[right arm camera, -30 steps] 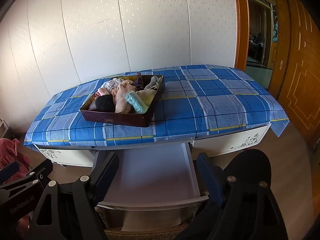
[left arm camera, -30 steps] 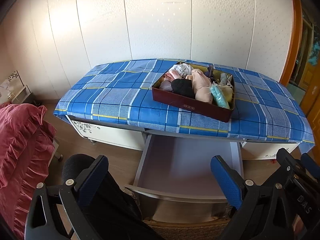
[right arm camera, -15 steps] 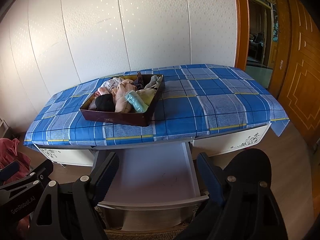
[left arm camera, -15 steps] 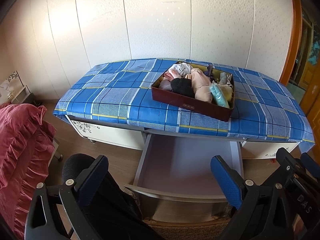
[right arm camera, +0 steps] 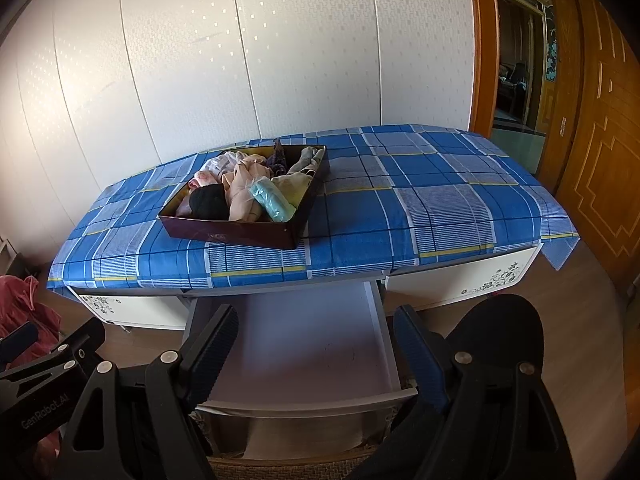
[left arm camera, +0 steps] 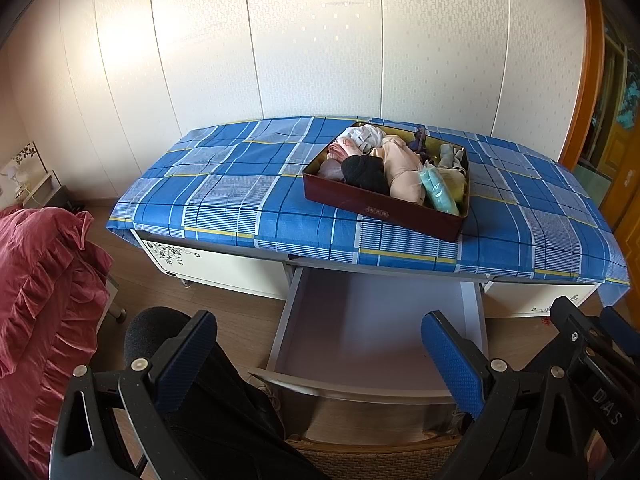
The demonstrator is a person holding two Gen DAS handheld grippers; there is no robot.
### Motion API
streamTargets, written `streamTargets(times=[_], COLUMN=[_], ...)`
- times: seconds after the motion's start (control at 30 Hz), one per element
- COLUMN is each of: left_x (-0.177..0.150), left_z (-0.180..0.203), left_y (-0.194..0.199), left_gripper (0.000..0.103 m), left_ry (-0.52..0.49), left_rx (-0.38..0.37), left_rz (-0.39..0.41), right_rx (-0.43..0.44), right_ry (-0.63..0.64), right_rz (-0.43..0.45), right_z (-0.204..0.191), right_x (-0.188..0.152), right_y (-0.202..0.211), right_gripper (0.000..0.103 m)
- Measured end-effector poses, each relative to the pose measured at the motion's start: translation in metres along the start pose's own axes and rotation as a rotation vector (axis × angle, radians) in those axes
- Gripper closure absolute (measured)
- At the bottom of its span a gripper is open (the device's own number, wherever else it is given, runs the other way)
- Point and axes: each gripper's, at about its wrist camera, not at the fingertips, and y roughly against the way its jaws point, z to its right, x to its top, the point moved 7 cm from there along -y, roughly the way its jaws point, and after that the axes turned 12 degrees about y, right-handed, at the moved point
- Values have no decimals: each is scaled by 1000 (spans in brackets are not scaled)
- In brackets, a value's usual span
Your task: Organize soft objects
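Observation:
A dark red box (left arm camera: 376, 210) (right arm camera: 224, 234) stands on the blue plaid cloth of a low cabinet. It is packed with soft items: a black one (left arm camera: 366, 170) (right arm camera: 208, 202), a peach one (left arm camera: 402, 168), a teal roll (left arm camera: 438, 192) (right arm camera: 272, 198) and white and pink pieces at the back. Below the cloth a wide drawer (left arm camera: 380, 320) (right arm camera: 304, 344) is pulled out with nothing visible inside. My left gripper (left arm camera: 320, 348) is open, well short of the cabinet, over the drawer's front. My right gripper (right arm camera: 312, 340) is open too, nothing between its blue pads.
The plaid-covered cabinet top (left arm camera: 224, 196) runs against a white panelled wall. A red ruffled cover (left arm camera: 36, 280) lies at the left. Wooden doors (right arm camera: 600, 152) stand at the right. A woven mat (right arm camera: 296, 468) lies on the wooden floor under the drawer's front.

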Motion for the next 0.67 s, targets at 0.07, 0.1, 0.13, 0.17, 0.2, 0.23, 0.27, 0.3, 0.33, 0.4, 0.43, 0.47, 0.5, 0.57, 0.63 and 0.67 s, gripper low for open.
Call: streamTargets(times=[0.07, 0.1, 0.13, 0.17, 0.2, 0.23, 0.27, 0.3, 0.33, 0.4, 0.43, 0.47, 0.5, 0.57, 0.63, 0.67], left_x=[0, 0, 0, -1, -1, -1, -1, -1, -1, -2, -2, -2, -2, -2, -3, -3], left_z=[0, 0, 0, 0, 0, 1, 1, 2, 2, 3, 3, 3, 3, 4, 4, 4], left_y=[0, 0, 0, 0, 0, 0, 0, 0, 0, -1, -1, -1, -1, -1, -2, -2], left_gripper=[0, 0, 0, 0, 0, 0, 0, 0, 0, 0, 0, 0, 0, 0, 0, 0], left_ry=[0, 0, -1, -2, -2, -3, -4, -5, -6, -5, -5, -4, -4, -5, -5, -6], left_rx=[-1, -2, -1, -3, -5, -6, -5, -6, -6, -9, -10, -10, -10, -10, -9, -10], left_rz=[0, 1, 0, -1, -2, -3, -4, -4, -4, -6, -7, -8, -10, -10, -12, -13], right_rx=[0, 1, 1, 1, 2, 3, 3, 2, 2, 2, 1, 1, 2, 2, 4, 3], right_ry=[-1, -1, 0, -1, -1, -2, -4, -5, -6, -5, -5, -5, -5, -6, -8, -9], right_rz=[-1, -2, -5, -7, -9, -10, -12, -12, -10, -9, -9, -9, -10, -14, -17, -19], right_z=[0, 0, 0, 0, 0, 0, 0, 1, 1, 0, 0, 0, 0, 0, 0, 0], right_x=[0, 0, -1, -1, -1, -1, -1, -1, -1, -1, -1, -1, -1, -2, -2, -3], right_y=[0, 0, -1, -1, -1, -2, -2, -2, -1, -1, -1, -1, -1, -2, -3, -3], right_gripper=[21, 21, 21, 21, 21, 21, 21, 21, 21, 21, 21, 21, 21, 21, 21, 21])
